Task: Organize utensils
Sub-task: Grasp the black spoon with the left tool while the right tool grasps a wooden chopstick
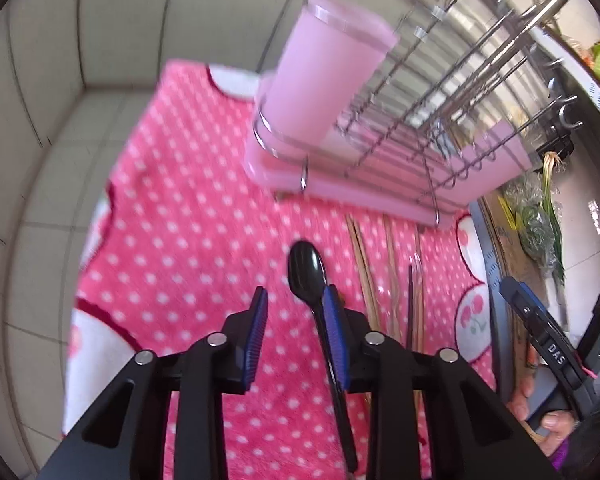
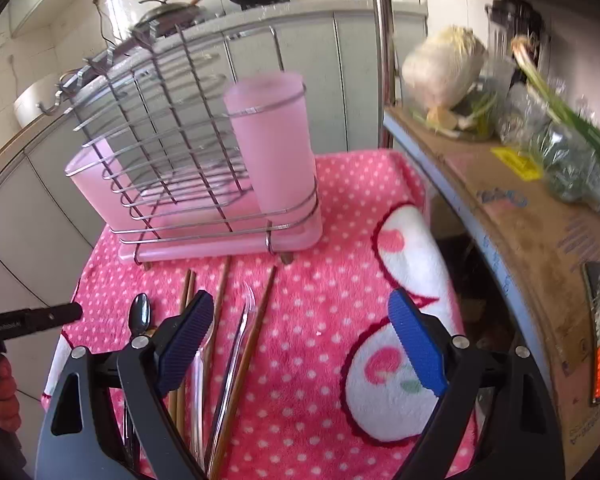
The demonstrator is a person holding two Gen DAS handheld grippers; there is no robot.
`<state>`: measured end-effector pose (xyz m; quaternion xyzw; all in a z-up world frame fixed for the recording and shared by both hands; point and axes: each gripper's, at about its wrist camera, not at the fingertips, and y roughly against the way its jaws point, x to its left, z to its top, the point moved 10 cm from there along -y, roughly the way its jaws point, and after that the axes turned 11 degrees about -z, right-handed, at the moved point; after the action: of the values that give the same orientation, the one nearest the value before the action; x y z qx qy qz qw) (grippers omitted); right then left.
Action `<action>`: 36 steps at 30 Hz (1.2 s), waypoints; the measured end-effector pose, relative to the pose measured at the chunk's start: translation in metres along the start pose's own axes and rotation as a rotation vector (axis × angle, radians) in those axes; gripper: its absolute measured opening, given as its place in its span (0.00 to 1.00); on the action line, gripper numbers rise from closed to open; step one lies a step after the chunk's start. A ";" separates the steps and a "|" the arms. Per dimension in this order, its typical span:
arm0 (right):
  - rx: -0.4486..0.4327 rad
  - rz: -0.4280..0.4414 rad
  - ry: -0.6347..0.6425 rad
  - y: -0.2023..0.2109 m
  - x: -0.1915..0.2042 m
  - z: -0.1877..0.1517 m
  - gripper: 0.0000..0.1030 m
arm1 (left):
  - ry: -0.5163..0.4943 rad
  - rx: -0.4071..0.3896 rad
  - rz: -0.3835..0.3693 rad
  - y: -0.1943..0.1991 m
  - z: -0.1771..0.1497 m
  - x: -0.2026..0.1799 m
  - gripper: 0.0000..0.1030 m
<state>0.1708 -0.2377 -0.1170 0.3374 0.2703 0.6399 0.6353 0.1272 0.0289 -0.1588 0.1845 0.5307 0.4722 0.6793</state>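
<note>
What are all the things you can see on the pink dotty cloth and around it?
black spoon: one, black, on the cloth between the left gripper's fingers, against one pad
chopsticks: several, brown wood, lying on the cloth in front of the rack
clear utensils: at least two, see-through plastic, among the chopsticks; kind unclear
dish rack: one, silver wire on a pink tray, at the back of the cloth
pink cups: two, frosted pink, one at each end of the rack
cloth: one, pink with white dots
cardboard: one, brown, right of the cloth
vegetables: pale and green, on the cardboard
left gripper: black, blue pads, open
right gripper: black, blue pads, open
</note>
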 end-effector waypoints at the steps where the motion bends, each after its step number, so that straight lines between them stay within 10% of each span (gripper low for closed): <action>1: 0.019 0.008 -0.009 -0.004 -0.001 -0.002 0.79 | 0.012 0.038 -0.018 -0.009 -0.004 -0.002 0.25; 12: 0.240 0.207 -0.155 -0.038 -0.001 -0.028 0.41 | 0.068 0.210 0.002 -0.079 -0.018 -0.011 0.24; 16: 0.273 0.249 -0.185 -0.039 0.002 -0.029 0.37 | 0.100 0.216 -0.032 -0.091 -0.018 -0.012 0.09; 25: 0.354 0.285 -0.211 -0.057 0.019 -0.028 0.21 | 0.108 0.136 -0.053 -0.052 0.001 -0.006 0.08; 36: 0.403 0.069 -0.058 -0.099 0.049 -0.021 0.10 | 0.102 0.078 -0.076 -0.021 0.013 0.004 0.08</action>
<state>0.2180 -0.1824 -0.2024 0.4850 0.3627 0.5844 0.5400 0.1478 0.0256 -0.1720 0.1662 0.5890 0.4339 0.6612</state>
